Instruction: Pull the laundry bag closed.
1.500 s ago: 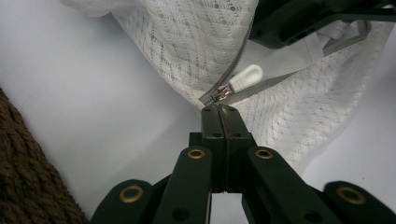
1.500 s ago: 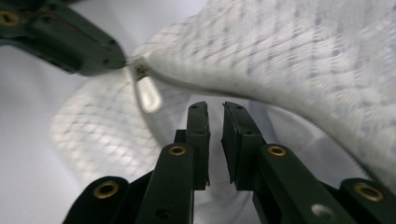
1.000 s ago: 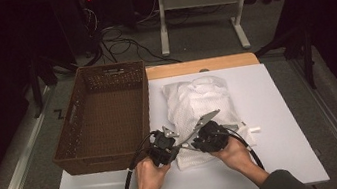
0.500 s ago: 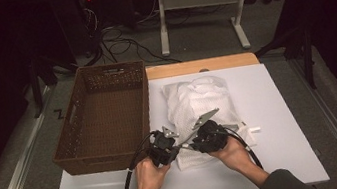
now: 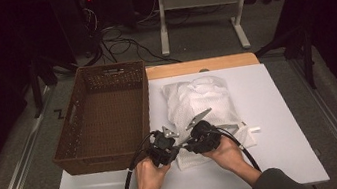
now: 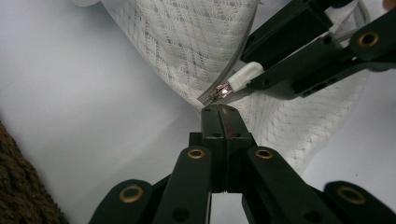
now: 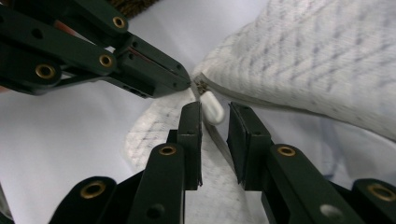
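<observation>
Your left gripper is clamped shut at the edge of the white mesh bag; whether fabric is caught between its tips is hard to tell. Your right gripper has just been opening, its jaws a narrow gap apart around the white zipper pull. From above, both grippers meet at the bag's near corner on the table, beside the brown basket.
</observation>
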